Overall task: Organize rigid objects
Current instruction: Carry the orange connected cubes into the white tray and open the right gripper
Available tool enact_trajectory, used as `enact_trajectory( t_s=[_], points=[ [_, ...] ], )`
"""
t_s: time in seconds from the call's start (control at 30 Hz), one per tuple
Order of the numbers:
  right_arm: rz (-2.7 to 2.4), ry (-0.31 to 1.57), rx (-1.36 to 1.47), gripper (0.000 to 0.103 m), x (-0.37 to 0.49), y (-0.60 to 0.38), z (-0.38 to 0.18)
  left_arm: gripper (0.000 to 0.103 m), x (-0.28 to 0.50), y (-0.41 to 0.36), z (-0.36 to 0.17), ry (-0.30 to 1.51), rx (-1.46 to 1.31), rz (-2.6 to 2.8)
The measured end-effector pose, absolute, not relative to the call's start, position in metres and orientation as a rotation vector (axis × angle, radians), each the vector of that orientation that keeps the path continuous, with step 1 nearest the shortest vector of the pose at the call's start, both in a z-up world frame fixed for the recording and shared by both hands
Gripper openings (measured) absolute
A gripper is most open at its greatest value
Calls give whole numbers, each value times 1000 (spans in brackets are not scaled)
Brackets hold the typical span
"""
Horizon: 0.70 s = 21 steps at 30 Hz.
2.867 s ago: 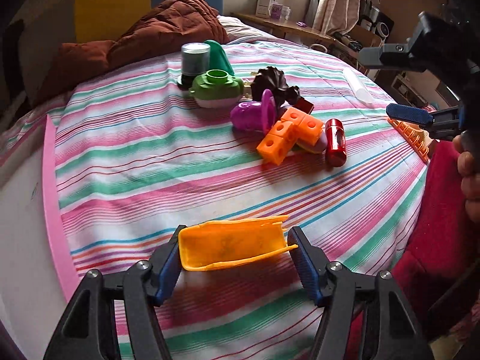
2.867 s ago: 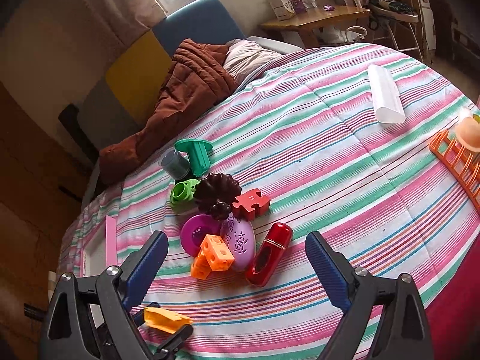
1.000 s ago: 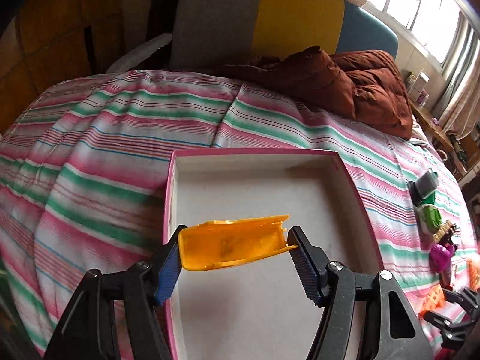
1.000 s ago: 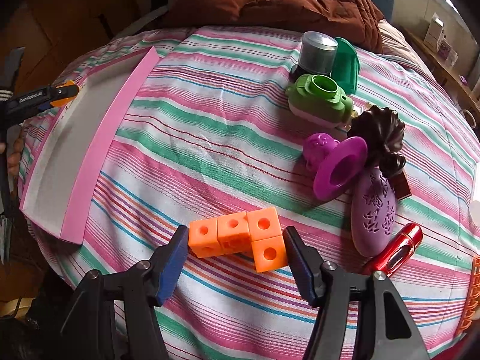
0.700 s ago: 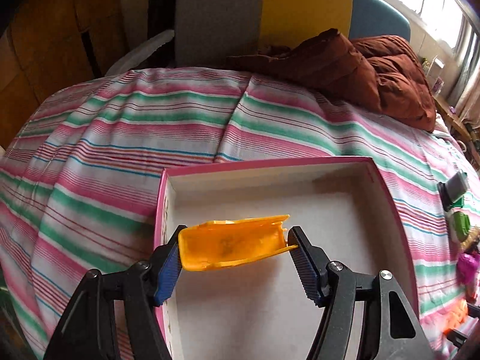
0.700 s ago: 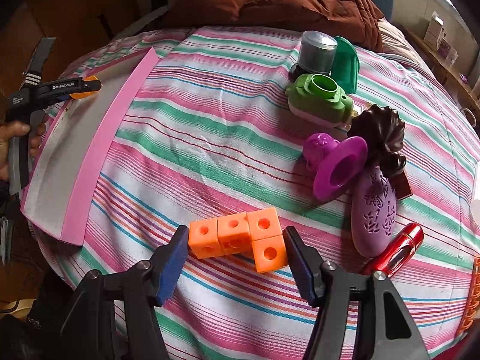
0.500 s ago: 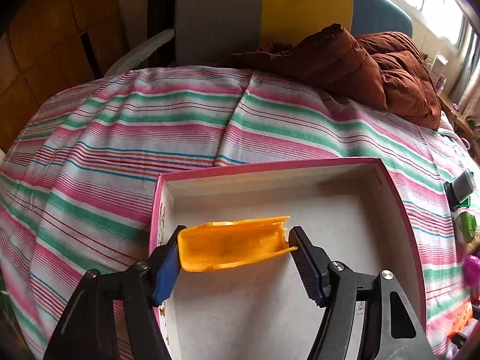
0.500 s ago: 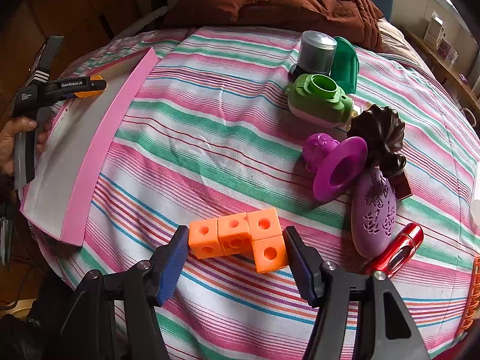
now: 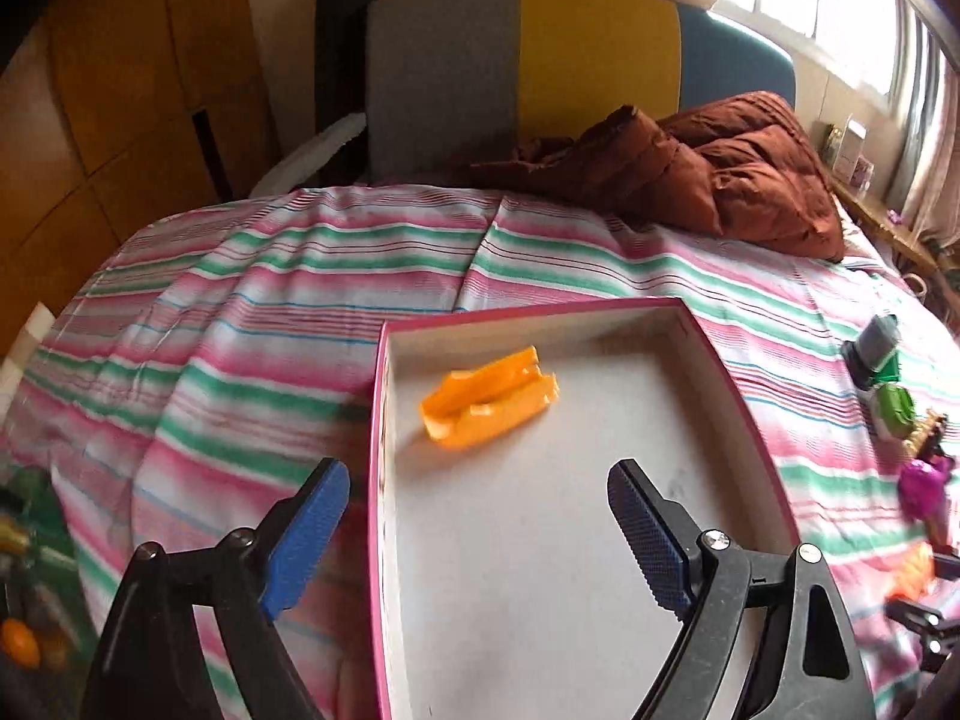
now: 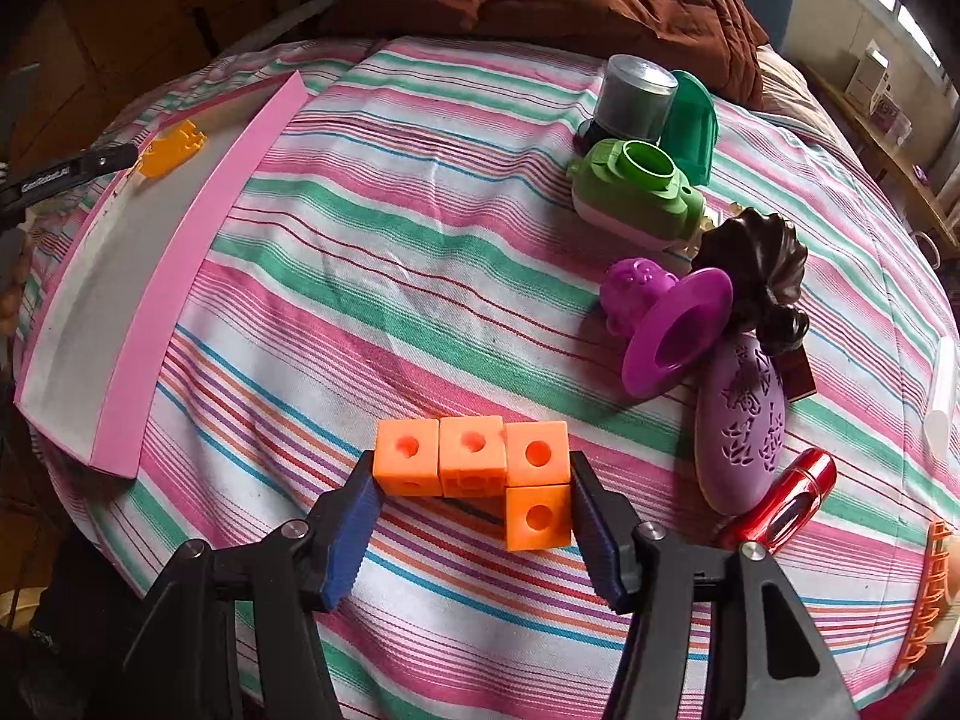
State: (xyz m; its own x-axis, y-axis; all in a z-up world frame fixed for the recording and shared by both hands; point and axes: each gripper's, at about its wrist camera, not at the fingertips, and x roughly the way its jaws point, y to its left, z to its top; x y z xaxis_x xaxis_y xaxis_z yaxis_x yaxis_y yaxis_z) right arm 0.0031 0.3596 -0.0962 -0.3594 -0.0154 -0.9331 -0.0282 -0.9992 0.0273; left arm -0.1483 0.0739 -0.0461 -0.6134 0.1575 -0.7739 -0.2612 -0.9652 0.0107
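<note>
I note the yellow piece (image 9: 489, 399) lying in the pink-rimmed box (image 9: 375, 438), my left gripper (image 9: 477, 531) spread and empty, my right gripper (image 10: 474, 501) clamped on the orange cubes (image 10: 480, 462) (most toys (image 10: 672, 240) remain outside on the bedspread (image 10: 390, 276)).

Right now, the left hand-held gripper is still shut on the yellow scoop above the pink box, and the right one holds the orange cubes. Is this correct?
Not quite. The left wrist view shows the left hand-held gripper open, and the yellow scoop lying inside the pink box. The rest is right: the right hand-held gripper holds the orange cubes.
</note>
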Motion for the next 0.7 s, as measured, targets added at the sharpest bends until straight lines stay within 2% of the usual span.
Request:
enact_trajectory(
  t_s=[0.33, 0.7],
  points=[
    [2582, 64, -1772, 60, 2, 361, -96, 92, -64, 77, -35, 124, -1203, 2625],
    [2615, 124, -1714, 61, 0, 370, -87, 94, -31, 90, -33, 183, -1189, 2601]
  ],
)
